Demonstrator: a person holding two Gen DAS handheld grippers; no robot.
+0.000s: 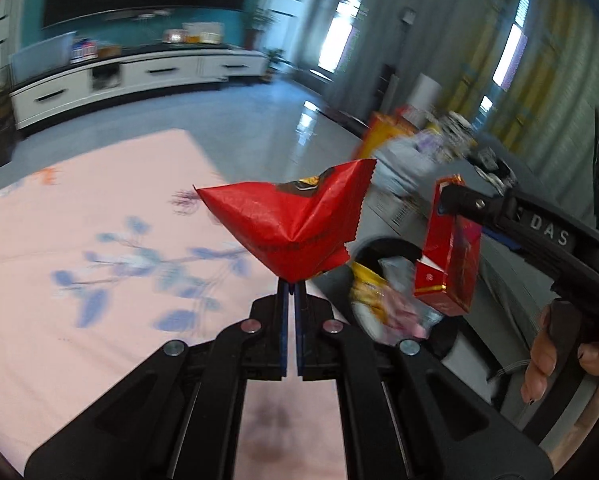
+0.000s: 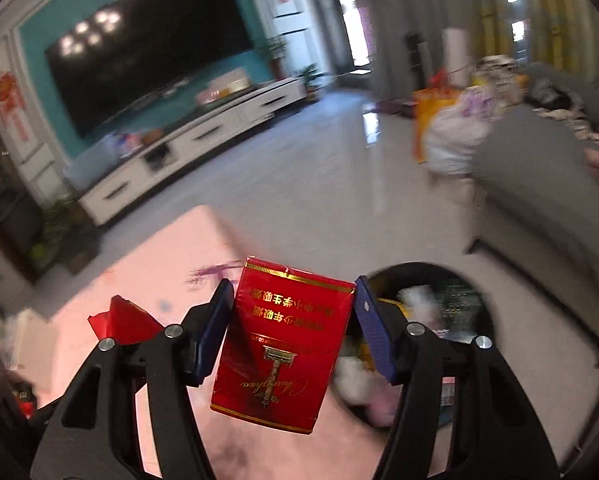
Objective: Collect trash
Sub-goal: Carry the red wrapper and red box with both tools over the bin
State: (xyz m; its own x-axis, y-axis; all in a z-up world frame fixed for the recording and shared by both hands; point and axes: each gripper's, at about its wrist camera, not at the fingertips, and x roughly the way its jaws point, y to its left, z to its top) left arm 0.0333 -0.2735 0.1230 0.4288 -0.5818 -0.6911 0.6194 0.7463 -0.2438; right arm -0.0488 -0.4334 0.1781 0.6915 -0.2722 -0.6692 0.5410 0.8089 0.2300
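Note:
My left gripper (image 1: 291,286) is shut on a crumpled red wrapper (image 1: 291,224), held above the pink flowered cloth (image 1: 99,240). My right gripper (image 2: 293,312) is shut on a red cigarette pack (image 2: 279,348) with gold print, its blue pads pressing both sides. In the left wrist view the pack (image 1: 449,268) hangs beside and above a round black trash bin (image 1: 383,248) that holds several wrappers. The bin (image 2: 431,280) shows to the right of the pack in the right wrist view, and the red wrapper (image 2: 123,320) peeks in at the left.
A hand (image 1: 555,364) grips the right tool's handle. A grey sofa (image 2: 547,208) stands right of the bin with bags (image 2: 451,136) piled beyond it. A white TV cabinet (image 1: 131,76) and a dark screen (image 2: 147,48) line the far wall across the glossy floor.

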